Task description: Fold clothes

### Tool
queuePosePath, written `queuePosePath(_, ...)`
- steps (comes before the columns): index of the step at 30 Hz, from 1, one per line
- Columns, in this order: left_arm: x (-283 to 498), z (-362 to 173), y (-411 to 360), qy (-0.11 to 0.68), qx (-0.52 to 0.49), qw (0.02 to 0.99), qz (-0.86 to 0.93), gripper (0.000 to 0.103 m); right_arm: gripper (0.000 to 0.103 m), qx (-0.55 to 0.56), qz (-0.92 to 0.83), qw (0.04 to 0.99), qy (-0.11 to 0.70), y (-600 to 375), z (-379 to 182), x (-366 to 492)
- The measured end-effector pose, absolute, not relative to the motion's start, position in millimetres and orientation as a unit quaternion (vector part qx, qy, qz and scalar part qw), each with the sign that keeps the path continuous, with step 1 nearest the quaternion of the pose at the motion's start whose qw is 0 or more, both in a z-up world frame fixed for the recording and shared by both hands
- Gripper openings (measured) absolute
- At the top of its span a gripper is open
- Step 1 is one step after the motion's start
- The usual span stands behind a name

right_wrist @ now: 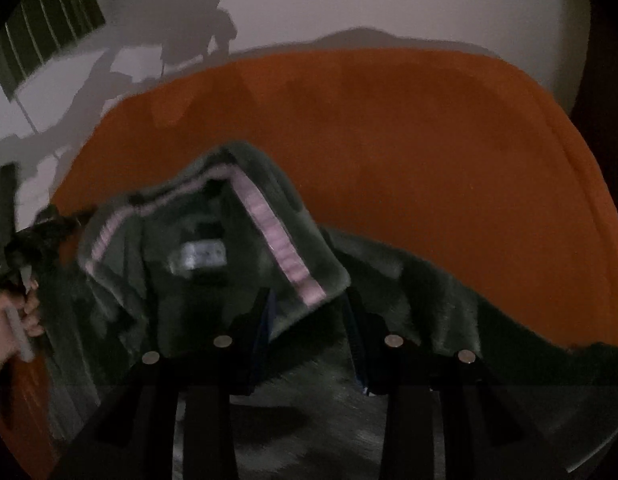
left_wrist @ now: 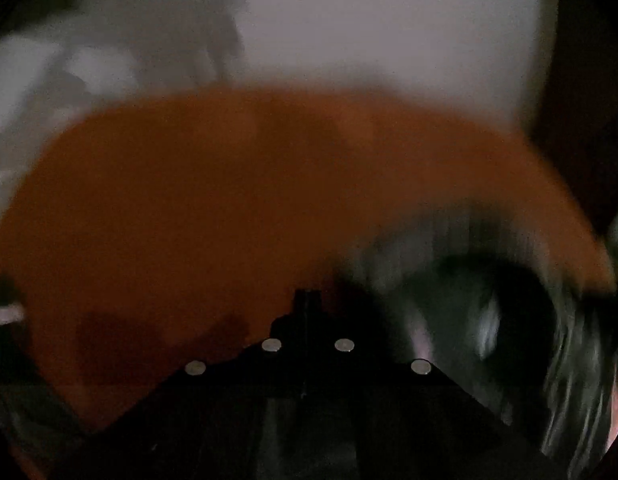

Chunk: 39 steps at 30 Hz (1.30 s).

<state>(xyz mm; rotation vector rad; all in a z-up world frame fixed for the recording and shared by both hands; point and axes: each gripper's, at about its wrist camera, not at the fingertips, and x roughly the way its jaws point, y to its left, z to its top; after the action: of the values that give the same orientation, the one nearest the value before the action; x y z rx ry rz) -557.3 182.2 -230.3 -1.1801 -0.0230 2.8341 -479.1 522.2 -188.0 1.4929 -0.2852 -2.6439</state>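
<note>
A dark green fleecy garment [right_wrist: 429, 304] with pink-striped collar trim [right_wrist: 277, 240] and a white label [right_wrist: 201, 258] lies rumpled on an orange cloth surface [right_wrist: 429, 160]. My right gripper [right_wrist: 311, 312] stands open just above it, one finger on each side of the collar's lower corner. At the far left, my left gripper [right_wrist: 49, 232] pinches the garment's edge, with a hand [right_wrist: 9, 320] behind it. In the blurred left wrist view the left gripper [left_wrist: 307, 300] has its fingers pressed together over the orange surface [left_wrist: 189, 200], and the garment [left_wrist: 469, 300] smears to its right.
A pale surface [right_wrist: 349, 0] extends beyond the orange cloth, crossed by shadows of the grippers. A dark ribbed object [right_wrist: 45, 12] sits at the top left. Dark edges border the right side in both views.
</note>
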Motion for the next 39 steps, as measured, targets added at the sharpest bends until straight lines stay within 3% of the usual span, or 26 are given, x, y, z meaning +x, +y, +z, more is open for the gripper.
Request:
queuePosePath(1, -558, -226, 177, -0.007, -0.373, 0.002, 0.928, 0.0, 0.033, 0.488, -0.867, 0.048, -0.093, 519, -188, -483)
queuePosePath(4, -587, -272, 159, 0.005, -0.532, -0.024, 0.846, 0.0, 0.033, 0.484, -0.869, 0.054, -0.093, 511, -187, -495)
queuePosePath(6, -574, -269, 135, -0.052, -0.539, 0.011, 0.841, 0.001, 0.038, 0.481, -0.87, 0.058, -0.092, 506, -185, -506)
queuePosePath(7, -568, -266, 128, -0.082, -0.53, 0.036, 0.843, 0.008, 0.045, 0.476, -0.873, 0.054, -0.088, 506, -181, -518)
queuePosePath(8, -562, -262, 122, -0.112, -0.521, 0.061, 0.844, 0.015, 0.065, 0.47, -0.878, 0.046, -0.082, 505, -177, -527)
queuePosePath(9, -561, -263, 123, -0.119, -0.53, 0.079, 0.836, 0.037, 0.087, 0.467, -0.88, 0.039, -0.075, 503, -175, -537)
queuePosePath(10, -562, -268, 129, -0.105, -0.554, 0.094, 0.821, 0.058, 0.094, 0.473, -0.878, 0.036, -0.063, 495, -177, -549)
queuePosePath(11, -563, -271, 135, -0.083, -0.57, 0.099, 0.812, 0.06, 0.097, 0.48, -0.875, 0.033, -0.052, 488, -179, -561)
queuePosePath(14, -553, -280, 165, -0.003, -0.573, 0.109, 0.812, 0.053, 0.097, 0.498, -0.867, 0.024, -0.021, 466, -184, -596)
queuePosePath(16, -547, -285, 186, 0.051, -0.574, 0.115, 0.809, 0.021, 0.088, 0.504, -0.863, 0.01, -0.015, 456, -195, -605)
queuePosePath(17, -544, -284, 191, 0.057, -0.568, 0.115, 0.813, 0.017, 0.058, 0.507, -0.862, 0.003, -0.013, 452, -200, -610)
queuePosePath(18, -542, -280, 193, 0.067, -0.555, 0.103, 0.823, 0.014, 0.02, 0.511, -0.86, -0.004, -0.01, 447, -205, -615)
queuePosePath(19, -540, -277, 195, 0.077, -0.54, 0.091, 0.833, 0.012, 0.013, 0.506, -0.862, -0.015, -0.014, 446, -207, -616)
queuePosePath(22, -538, -253, 174, 0.026, -0.485, 0.031, 0.874, 0.012, 0.013, 0.428, -0.898, -0.07, -0.08, 470, -185, -598)
queuePosePath(24, -540, -250, 152, -0.049, -0.479, 0.017, 0.876, 0.015, 0.015, 0.386, -0.909, -0.102, -0.122, 486, -175, -589)
queuePosePath(27, -552, -283, 173, -0.044, -0.549, 0.0, 0.834, 0.023, 0.016, 0.454, -0.867, -0.105, -0.176, 510, -197, -602)
queuePosePath(28, -552, -287, 173, -0.044, -0.562, 0.0, 0.826, 0.025, 0.02, 0.464, -0.86, -0.103, -0.186, 515, -201, -604)
queuePosePath(30, -543, -278, 168, -0.057, -0.548, 0.018, 0.834, 0.031, 0.056, 0.472, -0.853, -0.089, -0.203, 519, -203, -607)
queuePosePath(31, -534, -271, 163, -0.067, -0.538, 0.03, 0.84, 0.034, 0.06, 0.468, -0.856, -0.079, -0.205, 521, -199, -606)
queuePosePath(35, -492, -224, 119, -0.085, -0.465, 0.036, 0.881, 0.037, 0.061, 0.422, -0.888, -0.039, -0.18, 510, -168, -591)
queuePosePath(36, -477, -211, 110, -0.079, -0.441, 0.028, 0.894, 0.051, 0.061, 0.41, -0.895, -0.02, -0.175, 501, -159, -586)
queuePosePath(37, -463, -199, 101, -0.072, -0.416, 0.019, 0.906, 0.073, 0.061, 0.405, -0.899, 0.002, -0.167, 488, -153, -583)
queuePosePath(39, -444, -206, 77, -0.099, -0.457, 0.012, 0.884, 0.077, 0.062, 0.439, -0.885, 0.066, -0.141, 442, -154, -591)
